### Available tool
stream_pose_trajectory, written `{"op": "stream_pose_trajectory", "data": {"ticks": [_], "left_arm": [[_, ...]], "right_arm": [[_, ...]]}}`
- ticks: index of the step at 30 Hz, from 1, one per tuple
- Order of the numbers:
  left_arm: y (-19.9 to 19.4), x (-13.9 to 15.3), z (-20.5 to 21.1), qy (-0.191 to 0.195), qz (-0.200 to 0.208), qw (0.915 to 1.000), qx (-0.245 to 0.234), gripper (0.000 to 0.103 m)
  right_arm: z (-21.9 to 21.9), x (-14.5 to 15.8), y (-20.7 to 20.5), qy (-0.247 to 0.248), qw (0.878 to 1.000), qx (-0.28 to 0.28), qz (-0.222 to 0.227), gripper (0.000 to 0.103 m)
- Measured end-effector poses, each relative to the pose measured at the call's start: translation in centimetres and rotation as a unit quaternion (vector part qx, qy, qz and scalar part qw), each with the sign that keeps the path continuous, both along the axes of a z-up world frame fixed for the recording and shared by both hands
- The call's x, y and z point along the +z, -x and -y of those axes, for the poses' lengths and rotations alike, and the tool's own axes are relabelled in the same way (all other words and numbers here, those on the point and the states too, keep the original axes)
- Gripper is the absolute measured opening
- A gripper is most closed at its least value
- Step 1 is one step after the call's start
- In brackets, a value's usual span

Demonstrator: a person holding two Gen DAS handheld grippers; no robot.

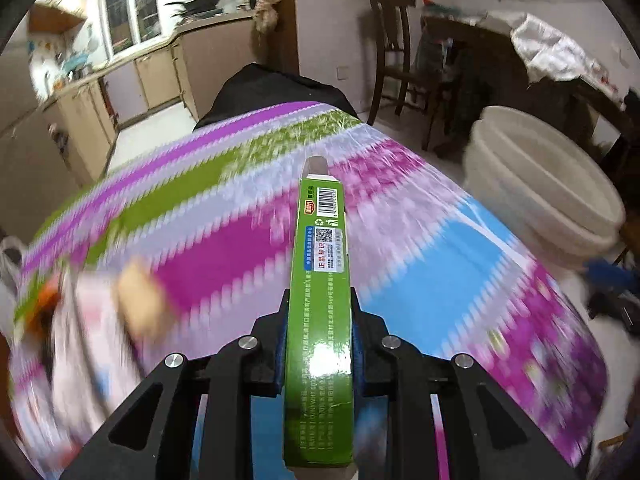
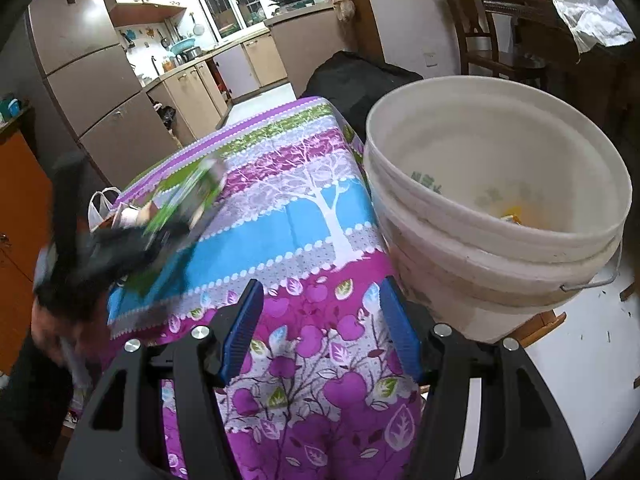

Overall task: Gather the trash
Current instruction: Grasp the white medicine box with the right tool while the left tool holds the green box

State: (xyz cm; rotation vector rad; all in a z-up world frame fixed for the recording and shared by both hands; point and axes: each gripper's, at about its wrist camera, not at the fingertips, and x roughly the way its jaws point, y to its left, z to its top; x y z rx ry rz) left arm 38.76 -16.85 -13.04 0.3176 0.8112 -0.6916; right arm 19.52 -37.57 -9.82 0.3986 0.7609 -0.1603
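My left gripper (image 1: 319, 320) is shut on a long green carton box (image 1: 320, 280) and holds it above the table with the purple, green and blue patterned cloth (image 1: 420, 280). In the right wrist view the left gripper (image 2: 120, 248) and its green box (image 2: 184, 200) show blurred over the table's left side. My right gripper (image 2: 320, 328) is open and empty over the near end of the table. A white plastic bucket (image 2: 480, 264) stands just right of the table, with some yellow scraps (image 2: 516, 214) inside. The bucket also shows in the left wrist view (image 1: 552, 200).
Blurred small items, one tan (image 1: 140, 300) and one orange (image 1: 44, 308), lie on the table's left part. A white plastic bag (image 2: 102, 204) hangs at the left edge. A black bag (image 2: 360, 80) sits behind the table. A wooden chair (image 2: 476, 32) and a cluttered table (image 2: 560, 28) stand far right.
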Motion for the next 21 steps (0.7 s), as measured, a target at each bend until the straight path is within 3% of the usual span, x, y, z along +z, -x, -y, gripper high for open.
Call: {"op": "stream_pose_trajectory", "data": {"ticks": [5,9,12,16,17,18,21], "left_arm": [[5.6,-0.7,-9.1,0.03,-0.026,0.9983,0.043,0.025],[8.2,-1.7,-17.3,0.012,-0.031,0.9903,0.135,0.025],[9.1,-0.6,-20.6,0.022,-0.018,0.9828,0.183,0.025],[9.3,0.9,-22.4,0.041,0.002,0.9791,0.199,0.025],[9.1,1.0,-22.7,0.041,0.002,0.9783,0.203,0.025],[9.2,1.0,-23.7,0.046,-0.001,0.977,0.209,0.025],[9.1,0.8,-25.0,0.054,-0.005,0.9745,0.218,0.025]], "right_arm": [[-2.5,1.1,-3.1,0.027,0.998,0.054,0.008,0.044],[-7.9,2.1,-9.2,0.036,0.988,0.148,0.014,0.042],[-13.9,2.9,-14.6,0.008,0.975,0.222,0.022,0.042],[-19.9,2.9,-18.6,0.006,0.964,0.265,0.01,0.043],[-21.0,2.9,-19.2,0.009,0.963,0.268,0.007,0.049],[-22.1,2.7,-19.7,0.021,0.963,0.268,0.002,0.063],[-24.3,2.1,-21.0,0.038,0.963,0.267,-0.012,0.07]]}}
